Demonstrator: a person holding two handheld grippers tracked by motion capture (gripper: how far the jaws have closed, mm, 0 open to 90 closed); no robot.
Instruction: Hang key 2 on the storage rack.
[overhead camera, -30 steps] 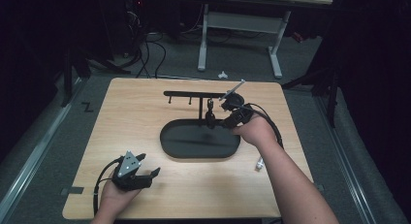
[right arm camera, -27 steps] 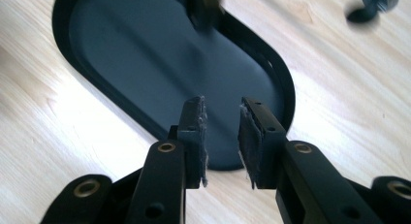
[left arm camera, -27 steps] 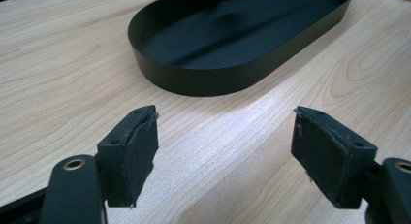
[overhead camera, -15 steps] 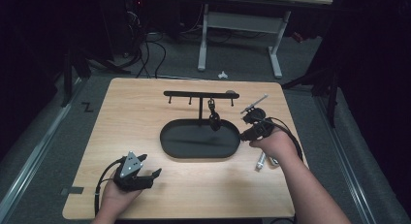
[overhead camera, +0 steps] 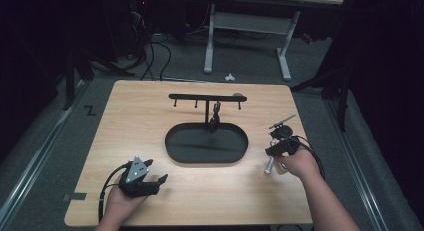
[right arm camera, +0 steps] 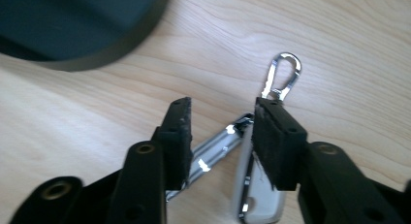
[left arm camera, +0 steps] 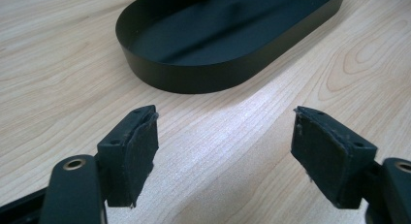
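At table's right edge, right gripper tilted down over silver keychain, jaws just opening, straddling it; left gripper flat, open.

In your right gripper view the right gripper covers the middle of the shiny silver metal key piece with its clip, and the bottom edge cuts off its white end; the black oval metal tray is blurred and cropped at the top left; in the high view the small dark item hanging from the black bar stand is too small for you to identify.
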